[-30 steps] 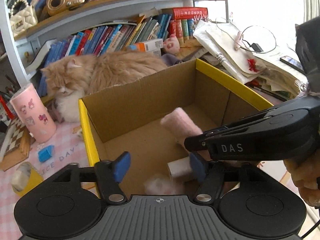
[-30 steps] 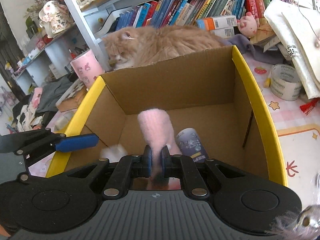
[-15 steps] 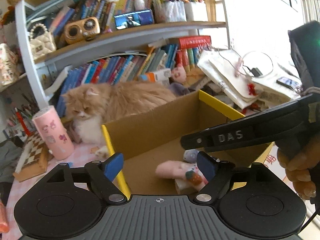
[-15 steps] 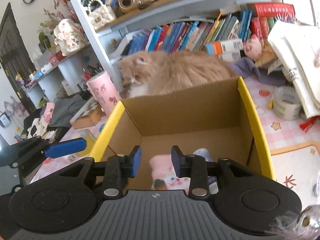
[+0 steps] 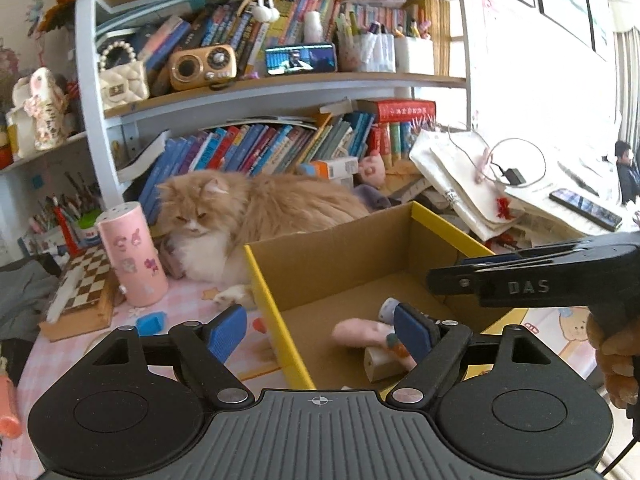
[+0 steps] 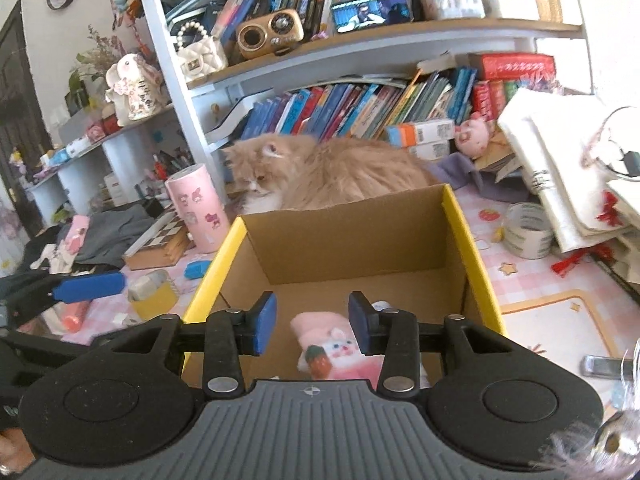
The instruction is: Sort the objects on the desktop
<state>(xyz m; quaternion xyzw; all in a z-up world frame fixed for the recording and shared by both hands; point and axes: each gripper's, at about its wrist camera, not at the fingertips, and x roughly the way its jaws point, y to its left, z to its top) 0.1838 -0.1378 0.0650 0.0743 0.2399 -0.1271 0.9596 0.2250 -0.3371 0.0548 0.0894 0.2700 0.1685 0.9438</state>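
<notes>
Released a second ago, the pink plush toy (image 6: 336, 346) now lies on the cardboard box (image 6: 452, 216) floor, below the empty, still-opening right hand-held gripper (image 6: 312, 318), low in frame, while the left hand-held gripper (image 5: 320, 330) stands spread, empty.

Box (image 6: 360, 240): matt brown cardboard, yellow edges. Pink toy (image 6: 336, 344): fuzzy plush. Gripper (image 6: 312, 322): matt black plastic, blue pads.
</notes>
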